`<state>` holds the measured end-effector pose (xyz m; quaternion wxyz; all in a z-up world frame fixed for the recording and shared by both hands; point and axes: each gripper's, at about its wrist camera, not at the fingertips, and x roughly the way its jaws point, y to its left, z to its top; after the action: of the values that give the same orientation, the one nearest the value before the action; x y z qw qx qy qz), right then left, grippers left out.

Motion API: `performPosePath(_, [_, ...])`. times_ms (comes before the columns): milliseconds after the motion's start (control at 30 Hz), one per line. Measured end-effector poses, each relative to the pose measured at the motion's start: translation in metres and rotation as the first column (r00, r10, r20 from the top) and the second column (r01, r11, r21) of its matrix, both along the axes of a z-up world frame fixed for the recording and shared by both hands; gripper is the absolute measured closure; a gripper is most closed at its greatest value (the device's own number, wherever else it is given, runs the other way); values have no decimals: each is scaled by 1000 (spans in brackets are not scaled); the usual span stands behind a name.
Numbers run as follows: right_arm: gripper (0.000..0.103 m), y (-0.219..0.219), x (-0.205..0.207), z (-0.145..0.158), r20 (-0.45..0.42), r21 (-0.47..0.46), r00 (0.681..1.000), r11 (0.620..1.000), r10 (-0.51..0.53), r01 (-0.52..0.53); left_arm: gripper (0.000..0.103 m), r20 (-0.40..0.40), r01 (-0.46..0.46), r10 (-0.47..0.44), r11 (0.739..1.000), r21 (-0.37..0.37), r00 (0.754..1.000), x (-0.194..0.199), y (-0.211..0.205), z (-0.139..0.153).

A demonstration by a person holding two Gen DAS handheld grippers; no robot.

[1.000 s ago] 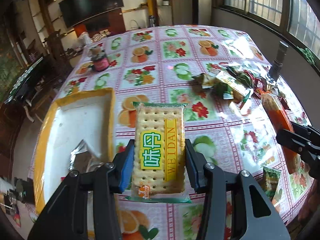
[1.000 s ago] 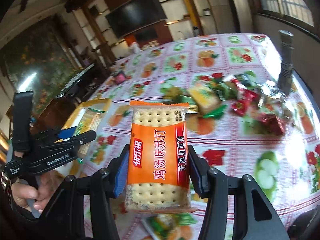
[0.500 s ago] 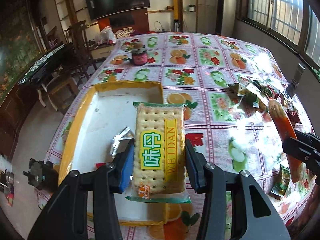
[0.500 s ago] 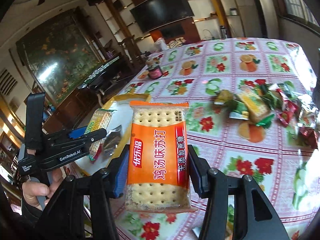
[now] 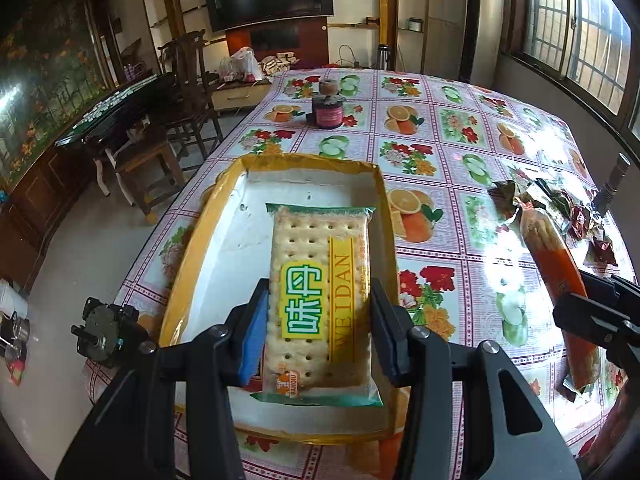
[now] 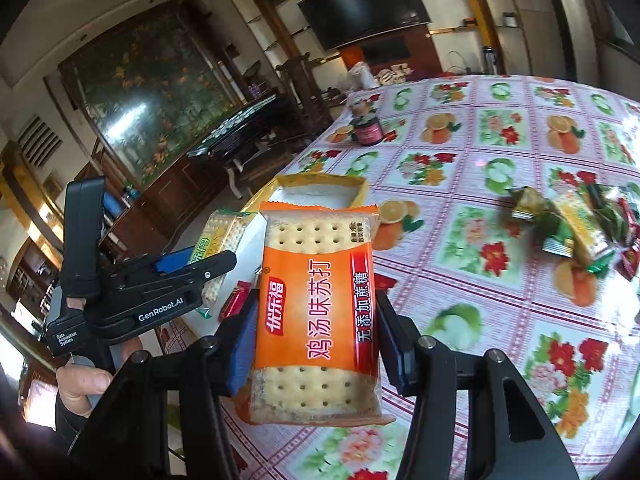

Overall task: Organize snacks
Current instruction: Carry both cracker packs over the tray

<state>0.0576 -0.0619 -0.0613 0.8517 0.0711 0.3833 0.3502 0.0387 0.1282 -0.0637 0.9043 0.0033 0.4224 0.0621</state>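
My left gripper (image 5: 318, 320) is shut on a green-and-yellow cracker pack (image 5: 320, 292) and holds it over the yellow-rimmed white tray (image 5: 384, 208). My right gripper (image 6: 314, 332) is shut on an orange cracker pack (image 6: 318, 308), held above the table to the right of the tray (image 6: 360, 196). The left gripper with its green pack (image 6: 218, 236) shows at left in the right wrist view. The orange pack (image 5: 556, 268) also shows at right in the left wrist view. A small red wrapper (image 6: 236, 300) lies in the tray.
A pile of loose wrapped snacks (image 6: 576, 224) lies on the fruit-print tablecloth at right (image 5: 560, 204). A dark jar (image 5: 328, 110) stands at the far side. A black cylinder (image 5: 614, 180) stands at the right edge. Chairs (image 5: 176, 92) stand beyond the table's left edge.
My left gripper has carried the green pack leftward, from beside the tray to over its middle. My right gripper has followed left with the orange pack, away from the snack pile.
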Motion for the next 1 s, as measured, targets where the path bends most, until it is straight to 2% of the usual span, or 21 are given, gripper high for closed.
performPosePath(500, [50,36,14,-7,-21,-19,998,998,58,-59,55,-24,-47,46,999,-18,999,0,32,-11])
performPosePath(1000, [50,85,58,-18,-61,1,991,993,120,-120,55,-73,-97,94,995,-34,993,23,63,-27])
